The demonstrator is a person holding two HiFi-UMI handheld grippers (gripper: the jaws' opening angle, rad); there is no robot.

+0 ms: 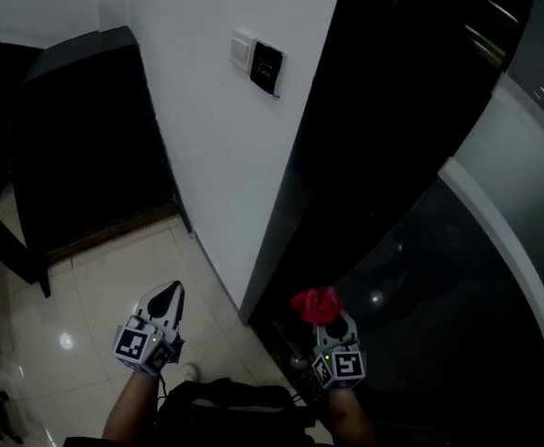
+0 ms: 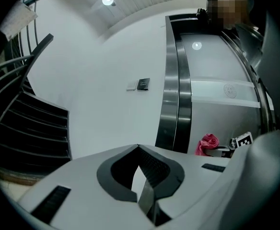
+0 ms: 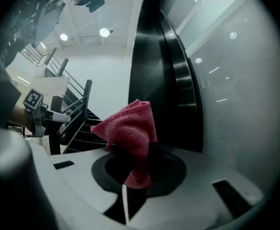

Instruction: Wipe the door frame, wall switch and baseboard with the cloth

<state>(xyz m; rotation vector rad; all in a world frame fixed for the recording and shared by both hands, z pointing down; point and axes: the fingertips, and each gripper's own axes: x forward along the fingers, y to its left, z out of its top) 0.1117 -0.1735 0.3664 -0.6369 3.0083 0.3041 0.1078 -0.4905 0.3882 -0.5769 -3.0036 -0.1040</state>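
My right gripper (image 1: 325, 313) is shut on a bunched red cloth (image 1: 316, 303), low down beside the dark metal door frame (image 1: 346, 156). In the right gripper view the cloth (image 3: 130, 128) sticks up out of the jaws, with the door frame (image 3: 164, 80) just behind it. My left gripper (image 1: 167, 294) is shut and holds nothing, out over the tiled floor left of the white wall's corner. A white wall switch (image 1: 242, 51) and a black panel (image 1: 267, 68) sit high on that wall. The left gripper view shows the panel (image 2: 143, 84), the frame (image 2: 174, 104) and the cloth (image 2: 207, 143).
A dark staircase (image 1: 86, 138) stands against the wall at the left, above glossy pale floor tiles (image 1: 114, 287). Curved glass with a frosted band (image 1: 496, 231) runs to the right of the door frame. A person's shoe (image 1: 190, 372) shows near the bottom edge.
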